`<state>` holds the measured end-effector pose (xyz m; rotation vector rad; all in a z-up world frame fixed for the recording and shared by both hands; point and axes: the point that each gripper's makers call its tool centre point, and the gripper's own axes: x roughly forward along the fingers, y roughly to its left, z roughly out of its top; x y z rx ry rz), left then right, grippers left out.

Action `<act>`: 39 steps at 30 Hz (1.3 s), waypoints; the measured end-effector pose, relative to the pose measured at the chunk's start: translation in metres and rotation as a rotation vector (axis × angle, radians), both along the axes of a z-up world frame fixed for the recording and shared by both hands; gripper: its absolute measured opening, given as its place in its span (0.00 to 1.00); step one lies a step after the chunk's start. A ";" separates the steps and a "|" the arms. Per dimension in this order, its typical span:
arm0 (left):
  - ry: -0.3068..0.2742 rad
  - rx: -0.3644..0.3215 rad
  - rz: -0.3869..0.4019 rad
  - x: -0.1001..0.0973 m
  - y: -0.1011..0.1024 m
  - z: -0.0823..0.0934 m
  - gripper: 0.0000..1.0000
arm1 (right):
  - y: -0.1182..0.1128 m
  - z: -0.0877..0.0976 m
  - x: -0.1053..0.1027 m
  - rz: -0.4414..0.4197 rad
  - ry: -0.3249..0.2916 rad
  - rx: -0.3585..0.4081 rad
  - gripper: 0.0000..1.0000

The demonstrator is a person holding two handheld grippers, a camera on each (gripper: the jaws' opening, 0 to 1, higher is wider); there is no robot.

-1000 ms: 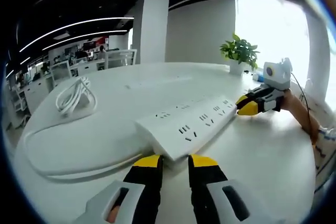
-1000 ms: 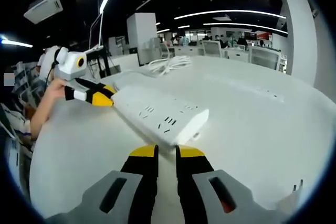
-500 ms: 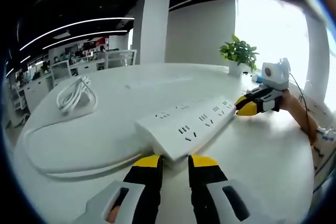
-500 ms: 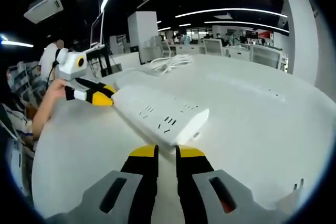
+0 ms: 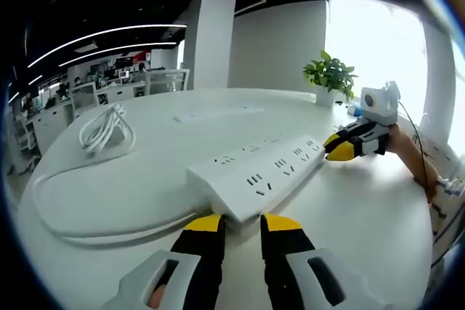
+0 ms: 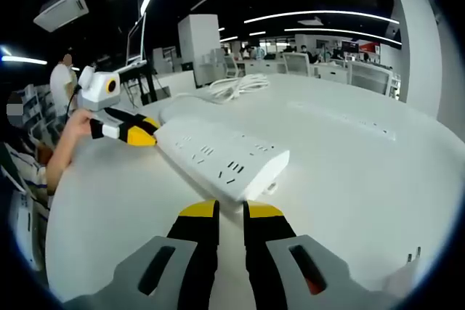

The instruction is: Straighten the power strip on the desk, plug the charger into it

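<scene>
A long white power strip [image 5: 263,170] lies slantwise on the round white desk [image 5: 145,179]. My left gripper [image 5: 243,224] is shut, its yellow tips right at the strip's near end. My right gripper [image 5: 341,148] comes in from the right and meets the far end. From the other side, the strip [image 6: 221,156] runs away from my shut right gripper [image 6: 231,212] towards the left gripper [image 6: 142,133], held by a hand. The strip's white cord [image 5: 69,226] loops to a coil [image 5: 105,130]. A small white two-pronged piece [image 6: 408,265], perhaps the charger, sits at the lower right.
A potted plant [image 5: 332,74] stands at the desk's far edge by the bright window. A flat white bar [image 5: 218,112] lies further back on the desk. Office desks and chairs [image 6: 320,63] stand beyond, and a person [image 6: 62,78] stands in the background.
</scene>
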<state>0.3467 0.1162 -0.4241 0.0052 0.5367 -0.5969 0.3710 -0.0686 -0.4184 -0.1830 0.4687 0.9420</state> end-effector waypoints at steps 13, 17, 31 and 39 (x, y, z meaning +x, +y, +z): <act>0.003 -0.022 -0.004 -0.005 0.002 0.000 0.19 | 0.002 -0.001 -0.004 0.008 0.008 -0.004 0.13; 0.008 -0.034 -0.004 -0.007 0.002 0.000 0.19 | 0.002 -0.002 -0.005 0.008 0.011 -0.004 0.13; -0.001 -0.031 -0.012 -0.016 0.002 -0.001 0.19 | 0.003 -0.001 -0.008 0.025 0.010 -0.014 0.13; -0.004 -0.039 -0.011 -0.019 0.003 -0.001 0.19 | 0.004 -0.001 -0.010 0.038 0.024 -0.016 0.13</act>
